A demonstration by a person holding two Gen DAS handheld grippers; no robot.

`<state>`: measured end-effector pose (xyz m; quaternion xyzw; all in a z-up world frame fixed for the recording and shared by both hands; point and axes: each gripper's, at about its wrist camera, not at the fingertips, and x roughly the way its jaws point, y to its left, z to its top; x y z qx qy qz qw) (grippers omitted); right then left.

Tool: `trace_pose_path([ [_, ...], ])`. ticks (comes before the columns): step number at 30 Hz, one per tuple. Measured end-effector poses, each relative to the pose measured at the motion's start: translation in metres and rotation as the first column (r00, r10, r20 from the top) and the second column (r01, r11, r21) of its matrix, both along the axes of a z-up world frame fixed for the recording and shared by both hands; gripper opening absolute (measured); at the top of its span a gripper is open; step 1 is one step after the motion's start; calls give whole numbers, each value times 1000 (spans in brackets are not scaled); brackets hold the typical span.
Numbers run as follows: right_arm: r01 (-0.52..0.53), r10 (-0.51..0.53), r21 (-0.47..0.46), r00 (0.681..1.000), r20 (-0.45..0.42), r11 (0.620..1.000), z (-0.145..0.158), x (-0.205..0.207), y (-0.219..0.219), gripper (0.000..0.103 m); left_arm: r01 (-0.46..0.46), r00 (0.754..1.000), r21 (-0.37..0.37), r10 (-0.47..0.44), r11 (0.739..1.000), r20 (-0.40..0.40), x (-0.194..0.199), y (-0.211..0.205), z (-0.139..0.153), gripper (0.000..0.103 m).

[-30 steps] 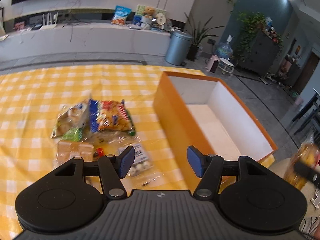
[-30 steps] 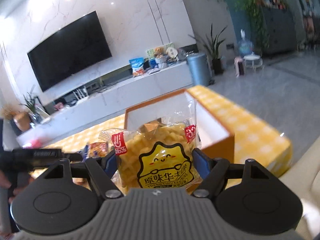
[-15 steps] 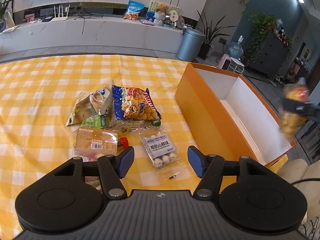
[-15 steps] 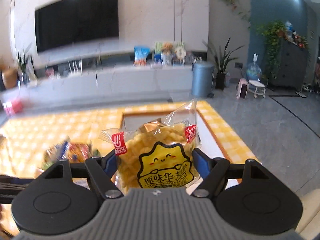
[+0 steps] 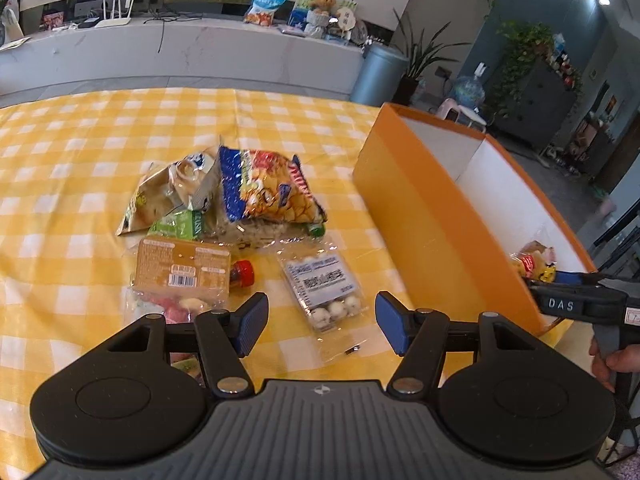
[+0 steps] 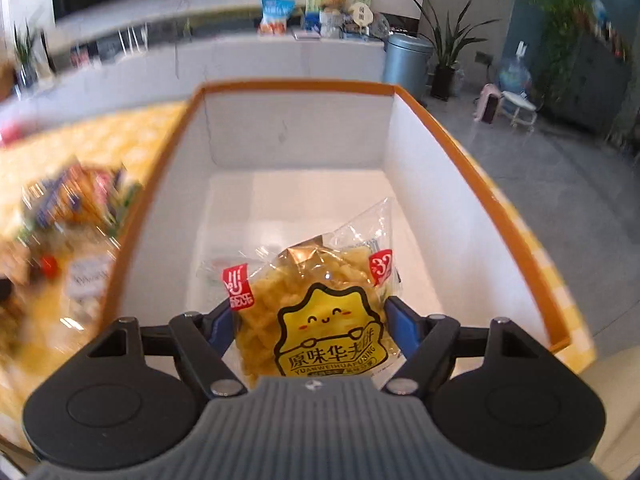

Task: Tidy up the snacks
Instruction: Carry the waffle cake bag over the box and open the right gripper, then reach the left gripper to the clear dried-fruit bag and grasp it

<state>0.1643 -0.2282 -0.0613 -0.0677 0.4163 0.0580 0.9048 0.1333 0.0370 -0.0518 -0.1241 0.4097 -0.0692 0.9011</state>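
My right gripper (image 6: pixel 310 324) is shut on a yellow waffle-snack bag (image 6: pixel 320 312) and holds it inside the near end of the orange box (image 6: pixel 404 148), above its white floor. In the left wrist view that bag (image 5: pixel 536 264) and the right gripper (image 5: pixel 568 280) show at the box's near right corner. My left gripper (image 5: pixel 318 328) is open and empty, hovering over a clear packet of white balls (image 5: pixel 324 284) on the yellow checked cloth (image 5: pixel 80 160). A pile of snack bags (image 5: pixel 224 208) lies beyond it.
The orange box (image 5: pixel 420 216) stands at the table's right side, near the table edge. A brown wrapped cake pack (image 5: pixel 182 266) and a red-capped item (image 5: pixel 242 272) lie left of the ball packet. A grey bin (image 5: pixel 380 76) stands on the floor beyond.
The right gripper has carried the waffle bag from above the box rim down into the box. The left gripper has shifted slightly over the snack pile and stays open.
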Motion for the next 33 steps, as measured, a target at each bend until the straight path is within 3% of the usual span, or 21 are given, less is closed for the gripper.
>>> trace_pose_path([
  [4,-8,8,-9,1000,-10,1000,-6,6,1,76,5,1000,-15,-5,1000,-8,1,1,-2,72],
  [10,-23,23,6,1000,-2,1000,-5,7,1,79,-9,1000,20,10,1000,-4,0,0,-1,73],
  [17,7,-9,66,999,39,998,5,1,-4,95,-6,1000,33,6,999,0,-3,-3,5,73],
  [25,7,-40,193,986,165,981,44,-19,-3,95,-38,998,86,34,996,44,-13,2,27,73],
  [33,-121,47,268,962,268,956,90,-45,38,96,-121,991,124,113,985,71,-22,21,57,74],
])
